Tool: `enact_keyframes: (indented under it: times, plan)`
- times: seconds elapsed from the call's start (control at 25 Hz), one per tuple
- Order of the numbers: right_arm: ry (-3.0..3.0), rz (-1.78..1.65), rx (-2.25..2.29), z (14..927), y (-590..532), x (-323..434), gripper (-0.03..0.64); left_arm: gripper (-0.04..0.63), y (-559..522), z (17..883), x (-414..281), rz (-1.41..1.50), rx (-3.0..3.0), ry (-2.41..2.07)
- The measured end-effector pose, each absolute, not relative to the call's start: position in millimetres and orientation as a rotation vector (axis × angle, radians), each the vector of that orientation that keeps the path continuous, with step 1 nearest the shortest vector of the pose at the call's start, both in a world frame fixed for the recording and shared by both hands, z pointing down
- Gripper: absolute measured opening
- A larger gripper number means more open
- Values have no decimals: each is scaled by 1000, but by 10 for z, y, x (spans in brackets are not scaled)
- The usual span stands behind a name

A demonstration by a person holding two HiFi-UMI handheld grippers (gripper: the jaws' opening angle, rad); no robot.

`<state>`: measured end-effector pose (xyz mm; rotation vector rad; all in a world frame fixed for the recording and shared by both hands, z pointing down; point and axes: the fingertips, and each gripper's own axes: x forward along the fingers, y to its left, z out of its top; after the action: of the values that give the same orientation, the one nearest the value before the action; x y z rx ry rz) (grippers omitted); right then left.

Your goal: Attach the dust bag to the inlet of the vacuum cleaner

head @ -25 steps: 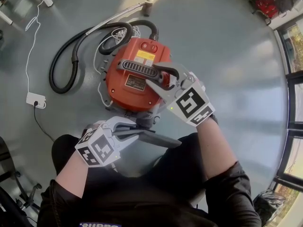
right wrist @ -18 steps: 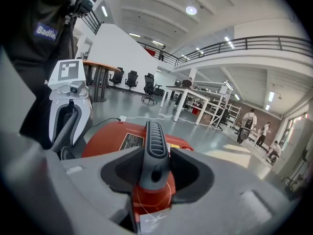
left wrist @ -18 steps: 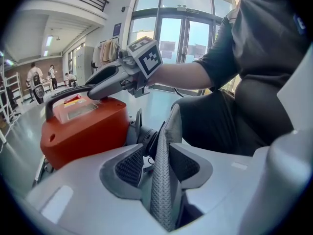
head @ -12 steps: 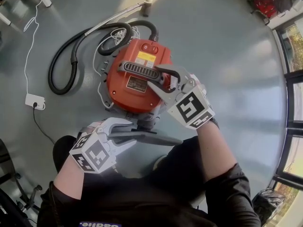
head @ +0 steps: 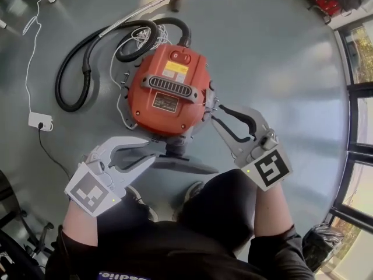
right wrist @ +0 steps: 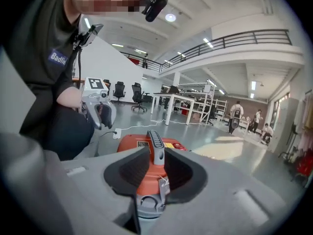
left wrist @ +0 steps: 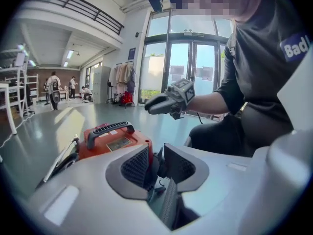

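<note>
The vacuum cleaner (head: 166, 95) stands on the floor: a red motor head with a black handle (right wrist: 155, 146) on a grey drum. I see no dust bag in any view. My left gripper (head: 150, 149) hovers near the drum's near-left side, clear of it. Its jaws are closing with nothing between them (left wrist: 156, 163). My right gripper (head: 217, 114) hangs just off the head's right edge. Its jaws are closing too and are empty (right wrist: 156, 168), with the handle in line beyond them. A metal latch (right wrist: 162, 185) hangs on the drum's side.
The black hose (head: 87, 69) loops on the floor left of the vacuum, its wand (head: 145, 7) running up and away. A white cable leads to a socket block (head: 39, 121) at the left. My knees are close below the drum. Glass doors (head: 358, 115) line the right side.
Both grippers have drawn back and up from the vacuum: the left off the grey part at its near side, the right off the red head by the handle. The vacuum stays put.
</note>
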<state>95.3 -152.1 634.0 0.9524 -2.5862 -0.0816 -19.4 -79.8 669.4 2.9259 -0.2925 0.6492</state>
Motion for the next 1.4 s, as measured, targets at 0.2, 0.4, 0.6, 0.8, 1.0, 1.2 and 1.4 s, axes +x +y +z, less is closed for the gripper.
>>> enact_keyframes:
  times: [0.2,0.4,0.6,0.8,1.0,1.2,1.4]
  plan:
    - [-2595,112,1013,6009,-1160,936,-6,17,-1004,6097,-369,540,2900,-534]
    - [-2422,262,836,5775,-519,711,-7,17,-1070,5464,-547,558,2847,-661]
    - [-2460,462,926,5111,-234,569,-7,17,-890,4773,-666,575,2782,-689]
    - [-2468,585,963,4299,-20,588,-7,17,-623,3903,-759,551,2719,-711]
    - [-2541,627,857,3598,243,407,-7,17,-250,3117,-831,546,2693,-780]
    - [-2617,623,740,3291,349,305,-6,17,77,2592,-911,567,2691,-941]
    - [-2666,535,740,2747,508,202,-8,17,424,2156,-888,523,2736,-954]
